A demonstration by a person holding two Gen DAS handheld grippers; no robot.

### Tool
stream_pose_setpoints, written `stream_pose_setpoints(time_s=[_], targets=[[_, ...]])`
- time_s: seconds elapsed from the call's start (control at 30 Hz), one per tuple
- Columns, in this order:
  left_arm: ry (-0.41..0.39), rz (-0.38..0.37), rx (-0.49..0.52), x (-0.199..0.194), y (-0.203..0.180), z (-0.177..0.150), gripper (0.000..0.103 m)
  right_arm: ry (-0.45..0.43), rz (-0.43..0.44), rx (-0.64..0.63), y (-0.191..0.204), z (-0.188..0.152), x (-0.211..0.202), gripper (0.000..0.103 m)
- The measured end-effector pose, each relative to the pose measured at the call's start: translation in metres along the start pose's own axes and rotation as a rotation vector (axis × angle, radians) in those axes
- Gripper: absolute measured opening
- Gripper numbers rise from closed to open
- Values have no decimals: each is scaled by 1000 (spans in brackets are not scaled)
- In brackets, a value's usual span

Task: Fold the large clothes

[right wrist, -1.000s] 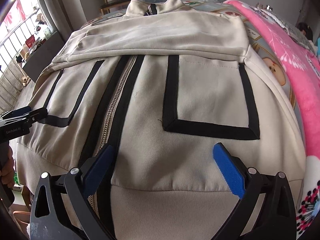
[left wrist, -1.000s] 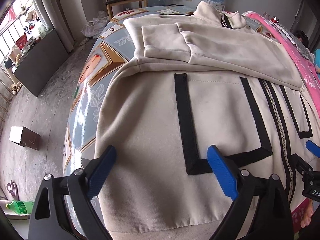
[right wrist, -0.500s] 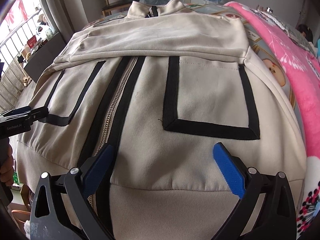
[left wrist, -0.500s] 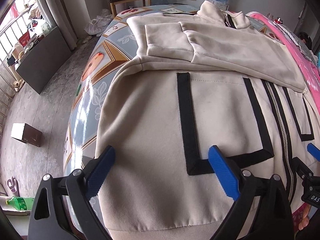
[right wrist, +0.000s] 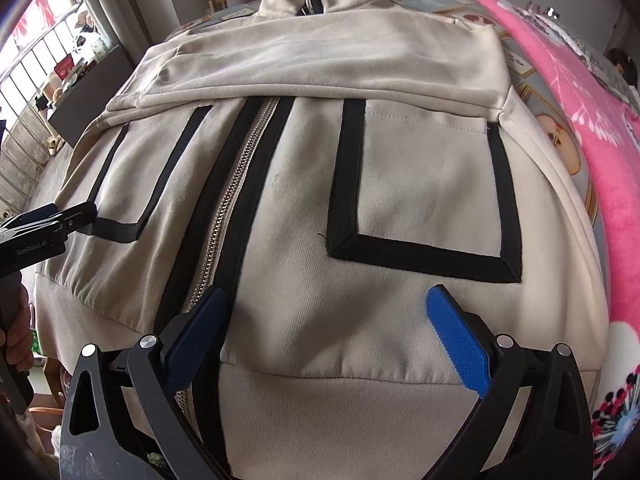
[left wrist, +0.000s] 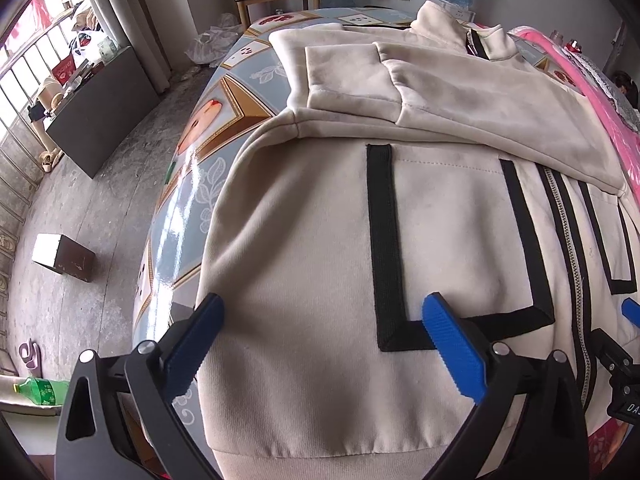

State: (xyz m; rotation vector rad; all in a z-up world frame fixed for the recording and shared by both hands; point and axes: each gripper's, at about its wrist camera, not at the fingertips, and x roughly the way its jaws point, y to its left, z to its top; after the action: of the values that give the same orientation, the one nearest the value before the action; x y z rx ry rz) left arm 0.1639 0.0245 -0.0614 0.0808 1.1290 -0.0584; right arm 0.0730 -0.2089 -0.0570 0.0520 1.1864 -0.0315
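The cream jacket (left wrist: pixel 400 220) is lying front-up on the bench (left wrist: pixel 208 152), zipper (right wrist: pixel 232 208) closed, with both sleeves already folded across the chest above the black-trimmed pockets. The left tongs (left wrist: pixel 324 344) are hovering over the hem on the side of the jacket nearest the bare bench edge; their jaws have just been opening and are now standing wide with nothing pinched between them, only cloth lying beneath. The right tongs (right wrist: pixel 326 336) are hanging over the hem on the other side of the zipper, toward the pink blanket (right wrist: pixel 580 128), also spread wide and empty. Judging from this, the next step is taking the hem at both corners and carrying it up toward the collar. The risks are lying mostly in the grab: the ribbed waistband is thick, so the pads may be catching only the top layer and leaving the back panel behind, giving a crooked fold. Lifting one side ahead of the other may be skewing the jacket, and dragging rather than lifting could be pulling the folded sleeves loose. The glossy bench covering looks slippery, so the whole jacket may slide toward the collar.
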Motion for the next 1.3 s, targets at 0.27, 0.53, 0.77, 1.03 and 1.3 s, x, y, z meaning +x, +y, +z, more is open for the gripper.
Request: stream_pose_setpoints(time_s=[0.27,0.53,0.77,1.03,1.3], targets=[[2,-4,-14,1,2,0,98,27,-5,2,1,4,3,97],[3,-6,-16,1,2,0,98,47,-7,-3,3,13,7,97],[3,-3,-19,1,2,0,98,55,-7,-5,4,16,9,97],[0,0,-23,1,3,-1,98,51,-8,1,6,15,9,97],[0,6,-28,0,2,-1,98,42,-8,2,8,12,9,97]])
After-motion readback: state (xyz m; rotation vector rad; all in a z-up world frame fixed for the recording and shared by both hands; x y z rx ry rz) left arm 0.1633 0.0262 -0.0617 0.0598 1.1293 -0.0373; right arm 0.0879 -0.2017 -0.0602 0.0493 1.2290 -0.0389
